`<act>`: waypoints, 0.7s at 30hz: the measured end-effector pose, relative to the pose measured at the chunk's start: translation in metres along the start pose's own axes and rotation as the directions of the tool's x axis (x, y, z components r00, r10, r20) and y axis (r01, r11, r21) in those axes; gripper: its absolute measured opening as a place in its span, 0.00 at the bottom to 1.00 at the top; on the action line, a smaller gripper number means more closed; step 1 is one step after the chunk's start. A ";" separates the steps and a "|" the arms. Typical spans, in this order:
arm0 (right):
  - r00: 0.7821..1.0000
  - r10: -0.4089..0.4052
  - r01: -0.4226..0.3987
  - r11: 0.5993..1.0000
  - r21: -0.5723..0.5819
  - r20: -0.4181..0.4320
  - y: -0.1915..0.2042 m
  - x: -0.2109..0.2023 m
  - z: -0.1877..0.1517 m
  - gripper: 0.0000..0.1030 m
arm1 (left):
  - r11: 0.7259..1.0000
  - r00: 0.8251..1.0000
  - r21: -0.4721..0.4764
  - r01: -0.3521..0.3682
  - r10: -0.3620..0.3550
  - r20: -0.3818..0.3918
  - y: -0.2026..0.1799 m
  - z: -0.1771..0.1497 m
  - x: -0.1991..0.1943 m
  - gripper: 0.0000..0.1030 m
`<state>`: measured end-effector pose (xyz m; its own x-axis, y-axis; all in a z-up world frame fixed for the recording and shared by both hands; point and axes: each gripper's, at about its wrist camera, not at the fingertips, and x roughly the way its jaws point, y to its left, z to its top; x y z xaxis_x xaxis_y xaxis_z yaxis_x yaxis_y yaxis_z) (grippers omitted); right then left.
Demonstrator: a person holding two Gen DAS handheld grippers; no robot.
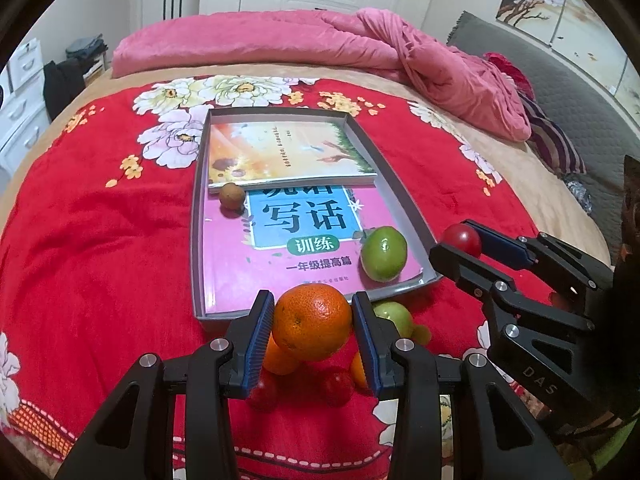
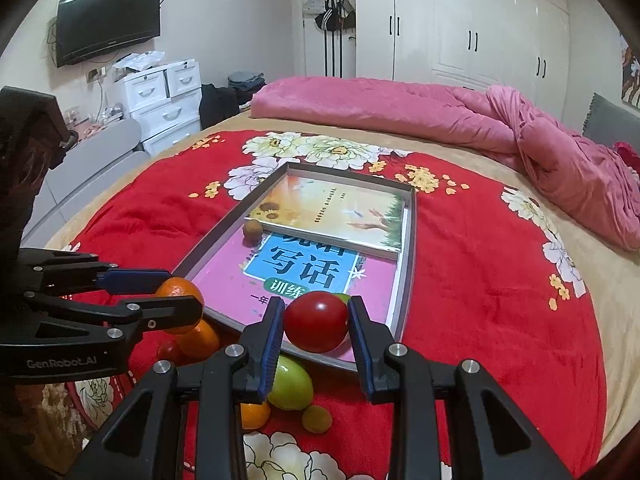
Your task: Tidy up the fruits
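Orange gripped across its middle by left tongs, above loose fruit on bed, just short of tray; firm, pebbled rind, likely holds well; red tomato clamped in right tongs, smooth, soft, probably bruises; fruit beneath partly hidden by tongs.

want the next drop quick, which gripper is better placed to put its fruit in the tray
Probably right. The right gripper holds its red fruit above the tray edge; the left gripper's orange is still short of it.
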<state>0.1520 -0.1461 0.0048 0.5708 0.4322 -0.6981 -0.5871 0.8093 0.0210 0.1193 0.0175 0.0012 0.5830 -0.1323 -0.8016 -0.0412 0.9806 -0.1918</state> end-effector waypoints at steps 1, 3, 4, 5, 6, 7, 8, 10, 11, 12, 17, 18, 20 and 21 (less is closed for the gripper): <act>1.000 0.001 -0.001 1.000 -0.001 0.000 0.000 0.000 0.000 0.32 | 1.000 1.000 -0.002 -0.001 0.001 -0.003 0.000 0.001 0.002 0.41; 1.000 0.001 -0.001 1.000 -0.003 -0.001 0.001 0.002 0.001 0.32 | 1.000 1.000 -0.002 -0.003 0.003 -0.005 0.001 0.002 0.005 0.41; 1.000 0.001 -0.001 1.000 -0.002 -0.001 0.000 0.002 0.001 0.32 | 1.000 1.000 -0.001 -0.006 0.006 -0.005 0.001 0.002 0.007 0.41; 1.000 0.002 -0.002 1.000 -0.001 -0.002 0.000 0.003 0.001 0.32 | 1.000 1.000 -0.001 -0.007 0.007 -0.006 0.001 0.003 0.008 0.41; 1.000 0.001 -0.001 1.000 -0.001 -0.001 -0.001 0.004 0.001 0.32 | 1.000 1.000 0.000 -0.008 0.008 -0.007 0.001 0.004 0.010 0.41; 1.000 -0.001 0.001 1.000 0.001 -0.002 -0.002 0.004 0.001 0.32 | 1.000 1.000 -0.001 -0.010 0.010 -0.008 0.001 0.005 0.013 0.41; 1.000 -0.001 0.001 1.000 0.003 -0.002 -0.003 0.005 0.001 0.32 | 1.000 1.000 -0.001 -0.012 0.012 -0.009 0.001 0.006 0.014 0.41; 1.000 -0.006 0.006 1.000 0.013 -0.008 -0.007 0.008 0.001 0.32 | 1.000 1.000 -0.001 -0.017 0.017 -0.013 0.001 0.008 0.020 0.41; 1.000 -0.005 0.005 1.000 0.021 -0.012 -0.011 0.009 0.000 0.32 | 1.000 1.000 -0.002 -0.019 0.019 -0.017 0.002 0.009 0.023 0.41; 1.000 -0.006 0.006 1.000 0.027 -0.015 -0.012 0.010 0.000 0.32 | 1.000 1.000 -0.001 -0.019 0.019 -0.018 0.002 0.010 0.025 0.41; 0.999 -0.020 0.022 0.998 0.060 -0.039 -0.026 0.018 -0.002 0.32 | 1.000 1.000 0.008 -0.029 0.029 -0.012 0.001 0.016 0.033 0.41; 0.999 -0.020 0.023 0.997 0.067 -0.044 -0.029 0.019 -0.003 0.32 | 1.000 0.999 0.007 -0.029 0.029 -0.013 0.001 0.017 0.035 0.41; 0.998 -0.017 0.022 0.996 0.086 -0.055 -0.035 0.023 -0.005 0.32 | 1.000 0.999 0.005 -0.028 0.028 -0.018 0.002 0.019 0.040 0.41; 0.998 -0.012 0.018 0.995 0.095 -0.060 -0.037 0.024 -0.006 0.32 | 1.000 0.999 0.004 -0.029 0.029 -0.020 0.002 0.020 0.043 0.41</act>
<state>0.1841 -0.1681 -0.0171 0.5426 0.3976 -0.7399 -0.5192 0.8512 0.0767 0.1602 0.0167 -0.0224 0.5652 -0.1070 -0.8180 -0.0545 0.9845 -0.1664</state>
